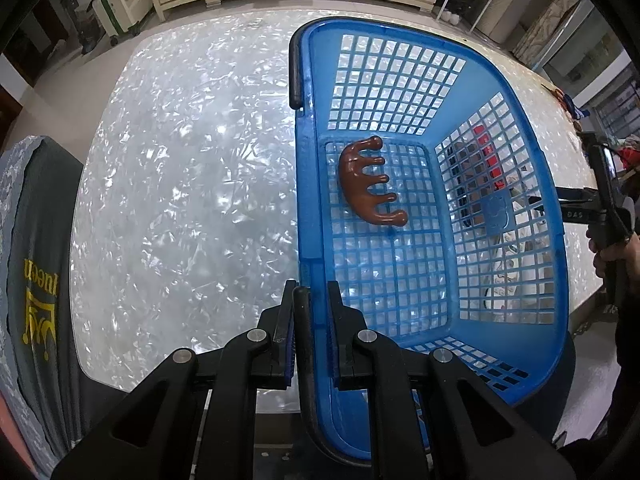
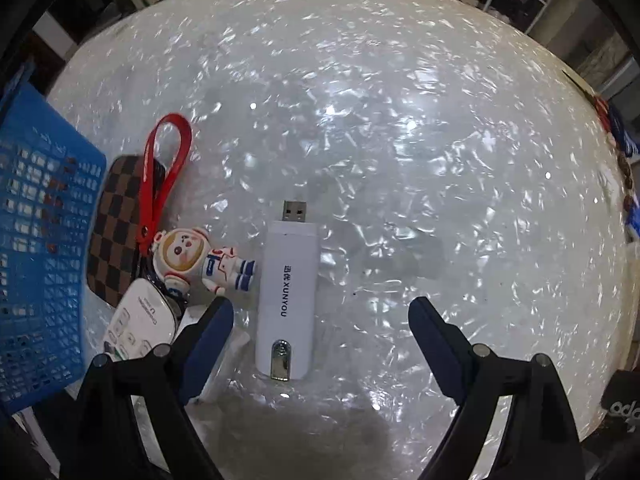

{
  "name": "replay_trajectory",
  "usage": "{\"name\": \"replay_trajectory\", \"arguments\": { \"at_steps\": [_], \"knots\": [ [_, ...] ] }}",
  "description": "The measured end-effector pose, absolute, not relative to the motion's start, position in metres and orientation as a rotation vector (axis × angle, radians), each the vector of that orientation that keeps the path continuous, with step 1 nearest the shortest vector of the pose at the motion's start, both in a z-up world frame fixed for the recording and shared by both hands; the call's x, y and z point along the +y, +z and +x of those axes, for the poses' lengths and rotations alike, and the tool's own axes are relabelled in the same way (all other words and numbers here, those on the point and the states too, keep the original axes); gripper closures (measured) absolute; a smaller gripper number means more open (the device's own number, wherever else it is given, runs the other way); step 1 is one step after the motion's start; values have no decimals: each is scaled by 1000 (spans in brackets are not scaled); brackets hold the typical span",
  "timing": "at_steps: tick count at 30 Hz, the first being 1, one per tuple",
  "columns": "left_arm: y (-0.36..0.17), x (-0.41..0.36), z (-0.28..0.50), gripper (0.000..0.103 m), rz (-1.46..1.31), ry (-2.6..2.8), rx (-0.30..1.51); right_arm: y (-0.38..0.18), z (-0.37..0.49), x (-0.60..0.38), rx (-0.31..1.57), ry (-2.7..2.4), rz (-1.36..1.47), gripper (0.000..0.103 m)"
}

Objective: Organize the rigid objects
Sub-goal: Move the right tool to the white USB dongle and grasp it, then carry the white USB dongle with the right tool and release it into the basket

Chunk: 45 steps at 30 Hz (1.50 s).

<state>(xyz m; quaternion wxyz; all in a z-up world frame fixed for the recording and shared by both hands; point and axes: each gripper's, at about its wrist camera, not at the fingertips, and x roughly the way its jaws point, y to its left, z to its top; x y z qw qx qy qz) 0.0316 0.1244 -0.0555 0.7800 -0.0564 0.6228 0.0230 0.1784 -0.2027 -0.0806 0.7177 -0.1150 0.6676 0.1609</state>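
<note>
My left gripper (image 1: pixel 310 294) is shut on the near rim and black handle of a blue plastic basket (image 1: pixel 528 184). A brown wooden massage comb (image 1: pixel 368 182) lies on the basket's floor. My right gripper (image 2: pixel 320 312) is open and empty, low over the table. A white USB dongle (image 2: pixel 286 288) lies between its fingers, plug pointing away. Left of it lie an astronaut figurine (image 2: pixel 200 258), a brown checkered wallet (image 2: pixel 116 232) with a red strap (image 2: pixel 160 172), and a white remote (image 2: pixel 138 322). The basket's side (image 2: pixel 40 240) shows at the left of the right wrist view.
The table top (image 1: pixel 180 184) is shiny marbled white. A grey chair back with yellow print (image 1: pixel 36 292) stands at the table's left edge. Small items (image 2: pixel 624 184) lie along the far right edge. Cabinets and shelves stand beyond the table.
</note>
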Motion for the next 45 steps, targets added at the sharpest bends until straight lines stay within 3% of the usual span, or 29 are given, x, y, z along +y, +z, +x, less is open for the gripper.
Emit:
{"name": "replay_trajectory", "arguments": {
  "at_steps": [2, 5, 9, 10, 18, 31, 45],
  "knots": [
    [-55, 124, 31, 89, -121, 49, 1346, -87, 176, -198, 1481, 350, -282, 19],
    [-55, 123, 31, 89, -112, 47, 1347, -90, 174, -198, 1467, 362, -266, 34],
    [-55, 124, 31, 89, -118, 49, 1347, -87, 172, -199, 1446, 373, -259, 71],
    [-55, 123, 31, 89, -117, 48, 1346, -86, 171, -200, 1443, 376, -261, 74],
    [-56, 124, 28, 89, -140, 47, 1340, -76, 158, -225, 1422, 364, -228, 75],
    [-56, 121, 28, 89, -134, 50, 1343, 24, 148, -242, 1272, 395, -196, 75],
    [-56, 122, 29, 89, -135, 54, 1343, 117, 114, -136, 1067, 624, -287, 74]
  ]
}}
